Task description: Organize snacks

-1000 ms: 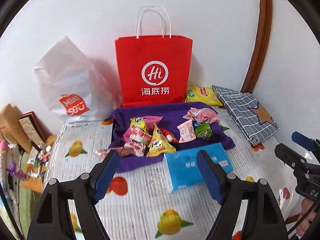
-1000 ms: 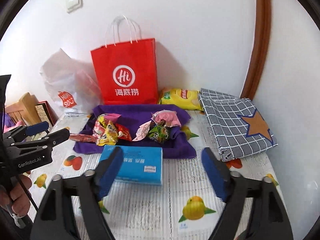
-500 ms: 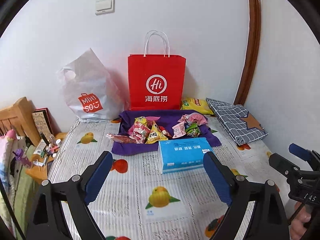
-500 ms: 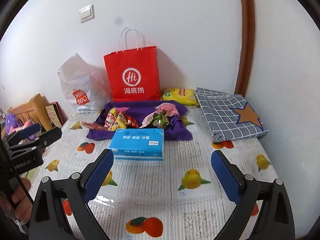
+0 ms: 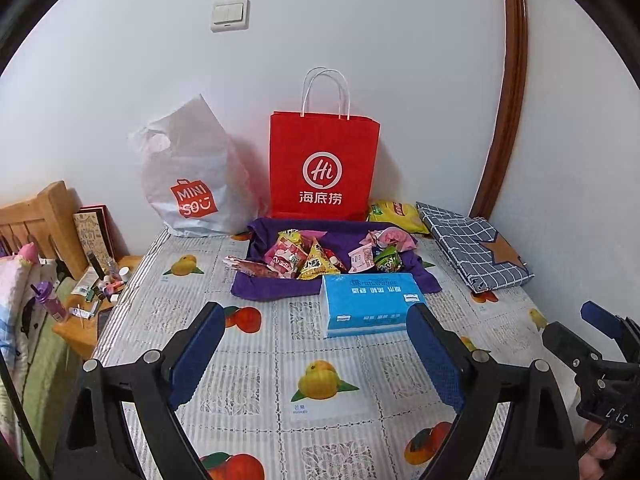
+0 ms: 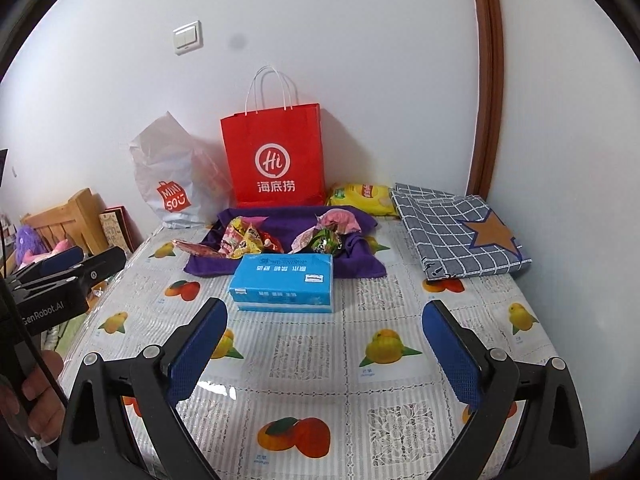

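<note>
Both pairs of my fingers stood spread wide with nothing between them, having just opened further: my left gripper point(image 5: 314, 354) and my right gripper point(image 6: 324, 352) hovered above the fruit-print counter point(image 6: 304, 360), well back from the goods. I counted two bags against the wall: one red paper bag point(image 5: 323, 168) standing upright and one white plastic bag point(image 5: 192, 176) slumped beside it on its left; what either held I could not tell. One purple cloth point(image 5: 276, 286) lay spread in front of the red bag, and on it sat the snacks point(image 5: 304, 258) in two heaps, too jumbled to count, with one packet point(image 5: 240, 265) hanging off the left edge. One blue tissue box point(image 5: 370, 304) rested at the cloth's near edge. One yellow chip bag point(image 5: 394, 214) lay behind, just beside one folded checked cloth point(image 5: 476, 250).
</note>
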### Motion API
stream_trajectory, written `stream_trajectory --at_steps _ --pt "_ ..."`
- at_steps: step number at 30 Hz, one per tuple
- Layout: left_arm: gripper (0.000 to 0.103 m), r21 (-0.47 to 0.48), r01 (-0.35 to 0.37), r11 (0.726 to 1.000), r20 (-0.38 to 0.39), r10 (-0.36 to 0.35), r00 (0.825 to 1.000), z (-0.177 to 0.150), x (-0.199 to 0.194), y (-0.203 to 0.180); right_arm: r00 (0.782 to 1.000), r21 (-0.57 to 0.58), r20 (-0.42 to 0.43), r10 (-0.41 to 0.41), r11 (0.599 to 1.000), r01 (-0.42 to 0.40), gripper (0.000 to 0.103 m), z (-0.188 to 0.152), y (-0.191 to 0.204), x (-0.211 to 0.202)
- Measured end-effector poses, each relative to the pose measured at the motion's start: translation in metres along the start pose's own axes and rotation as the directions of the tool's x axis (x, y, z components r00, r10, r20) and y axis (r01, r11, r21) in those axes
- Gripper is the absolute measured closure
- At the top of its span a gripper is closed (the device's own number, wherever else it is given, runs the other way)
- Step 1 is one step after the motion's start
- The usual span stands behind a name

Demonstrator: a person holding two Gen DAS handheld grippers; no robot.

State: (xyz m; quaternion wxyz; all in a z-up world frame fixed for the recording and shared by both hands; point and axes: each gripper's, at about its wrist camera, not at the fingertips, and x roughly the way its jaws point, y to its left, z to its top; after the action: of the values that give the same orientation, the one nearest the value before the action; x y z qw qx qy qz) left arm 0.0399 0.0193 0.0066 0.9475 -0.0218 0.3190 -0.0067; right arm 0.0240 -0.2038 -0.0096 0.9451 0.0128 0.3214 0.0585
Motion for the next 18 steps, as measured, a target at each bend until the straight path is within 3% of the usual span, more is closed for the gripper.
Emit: stream_trajectory --at_steps 18 --pt "0.011 0.007 0.0 1.0 -0.008 0.0 1.0 -0.0021 -0.0001 -0.0046 1.0 0.002 0.017 0.001 1.0 -0.001 0.006 -0.0004 -0.0025 -0.0075"
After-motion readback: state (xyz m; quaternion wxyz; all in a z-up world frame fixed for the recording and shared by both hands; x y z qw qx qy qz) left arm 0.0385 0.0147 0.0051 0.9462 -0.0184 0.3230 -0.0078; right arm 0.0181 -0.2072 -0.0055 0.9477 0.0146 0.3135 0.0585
